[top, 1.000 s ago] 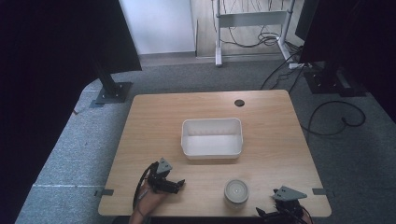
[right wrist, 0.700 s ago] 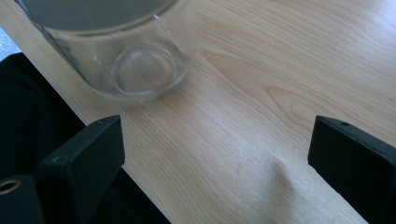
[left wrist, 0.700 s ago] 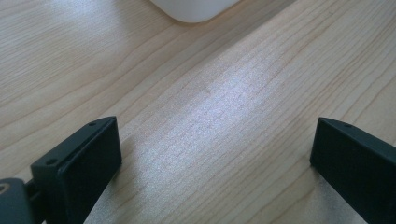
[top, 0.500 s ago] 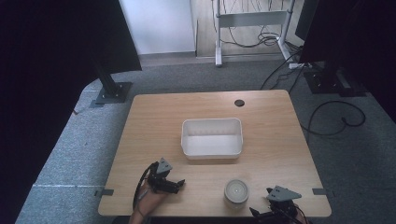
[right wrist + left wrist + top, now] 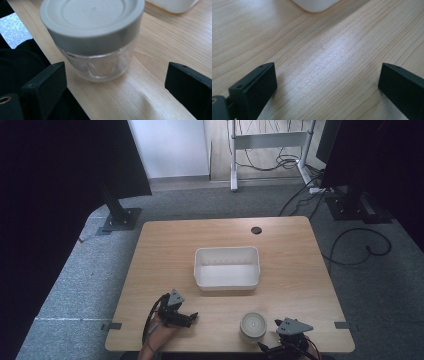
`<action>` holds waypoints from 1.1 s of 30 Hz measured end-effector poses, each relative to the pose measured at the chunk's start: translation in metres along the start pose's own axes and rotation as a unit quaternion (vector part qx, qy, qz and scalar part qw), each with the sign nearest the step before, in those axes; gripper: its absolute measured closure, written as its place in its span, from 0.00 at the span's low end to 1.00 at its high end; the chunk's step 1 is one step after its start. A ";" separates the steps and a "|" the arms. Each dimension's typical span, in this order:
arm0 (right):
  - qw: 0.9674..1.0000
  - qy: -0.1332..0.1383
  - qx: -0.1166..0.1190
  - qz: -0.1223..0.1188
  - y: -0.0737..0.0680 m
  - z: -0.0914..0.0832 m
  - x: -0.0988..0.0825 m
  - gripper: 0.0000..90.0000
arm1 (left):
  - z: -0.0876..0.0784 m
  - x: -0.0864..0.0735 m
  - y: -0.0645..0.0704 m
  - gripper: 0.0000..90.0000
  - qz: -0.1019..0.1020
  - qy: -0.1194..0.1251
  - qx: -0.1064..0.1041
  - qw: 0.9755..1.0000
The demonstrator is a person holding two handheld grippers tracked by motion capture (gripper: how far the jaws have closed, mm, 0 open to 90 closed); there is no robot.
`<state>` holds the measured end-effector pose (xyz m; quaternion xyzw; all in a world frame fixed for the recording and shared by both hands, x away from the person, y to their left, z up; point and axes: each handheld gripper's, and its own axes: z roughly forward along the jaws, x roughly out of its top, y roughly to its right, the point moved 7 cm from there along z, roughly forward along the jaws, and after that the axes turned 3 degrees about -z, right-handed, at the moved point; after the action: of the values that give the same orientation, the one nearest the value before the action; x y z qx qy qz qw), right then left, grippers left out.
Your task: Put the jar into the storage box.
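The small clear glass jar with a grey lid (image 5: 92, 37) stands near the light wooden bench's (image 5: 300, 270) front edge, below the white rectangular plastic tub (image 5: 227, 267). Your right gripper (image 5: 115, 85) faces it, jaws wide and empty; centre them around the glass below the lid before closing. Your left gripper (image 5: 324, 87) rests wide open, holding nothing.

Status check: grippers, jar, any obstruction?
Left gripper open, empty, low over the table. Right gripper open, jaws lined up on the lidded glass jar, not touching. Nothing between jaws and jar.
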<state>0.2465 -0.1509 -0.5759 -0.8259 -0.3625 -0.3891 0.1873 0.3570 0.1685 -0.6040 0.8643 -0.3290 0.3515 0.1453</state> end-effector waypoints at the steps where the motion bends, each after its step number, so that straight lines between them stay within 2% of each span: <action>1: 1.000 0.000 0.000 0.000 0.000 0.000 0.000 0.04 | 0.000 0.000 0.000 0.02 0.000 0.000 0.000 1.000; 6: 1.000 0.004 0.009 -0.004 -0.005 0.006 0.006 0.04 | 0.000 0.000 0.000 0.02 0.000 0.000 0.000 1.000; 19: 1.000 -0.003 0.017 -0.017 -0.010 0.022 0.013 0.04 | 0.000 0.000 0.000 0.02 0.000 0.000 0.000 1.000; 33: 1.000 -0.014 0.008 -0.026 -0.014 0.043 0.022 0.09 | 0.000 0.000 0.000 0.02 0.000 0.000 0.000 1.000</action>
<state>0.2674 -0.1058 -0.5854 -0.8199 -0.3894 -0.3794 0.1792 0.3570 0.1685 -0.6041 0.8644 -0.3289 0.3516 0.1454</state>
